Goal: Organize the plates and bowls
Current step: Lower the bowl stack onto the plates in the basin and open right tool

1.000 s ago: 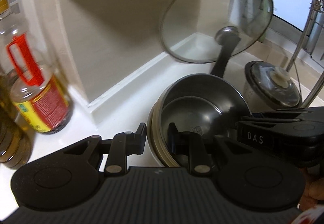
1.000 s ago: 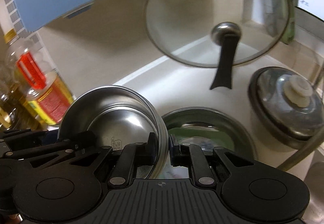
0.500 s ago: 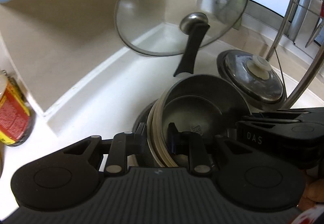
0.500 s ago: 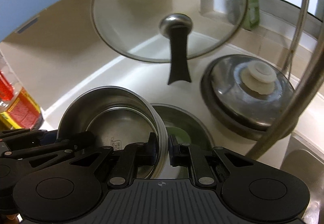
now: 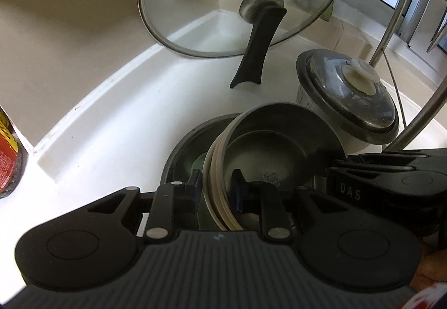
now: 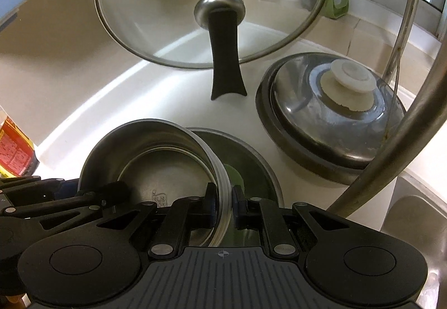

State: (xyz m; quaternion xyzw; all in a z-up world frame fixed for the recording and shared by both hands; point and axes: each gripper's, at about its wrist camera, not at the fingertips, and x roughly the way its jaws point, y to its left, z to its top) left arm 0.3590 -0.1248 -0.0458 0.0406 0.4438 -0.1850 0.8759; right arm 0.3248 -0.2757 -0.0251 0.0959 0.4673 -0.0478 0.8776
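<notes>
Your left gripper (image 5: 216, 186) clamped on near-left rim of steel bowl stack (image 5: 276, 147); right gripper (image 6: 223, 202) clamped on opposite rim, near-right. Stack hangs tilted between both grips, mouth toward far wall. Directly beneath: wide shallow bowl (image 6: 251, 152) on white counter (image 5: 125, 124), something green inside. Coming move, by my read: lower straight down, level tilt so stack nests. Neither hand nearer; both share load. Hidden: stack underside, gap to lower bowl, bowl count in stack. Lidded pot (image 6: 329, 113) just right; glass lid (image 6: 212, 4) behind.
</notes>
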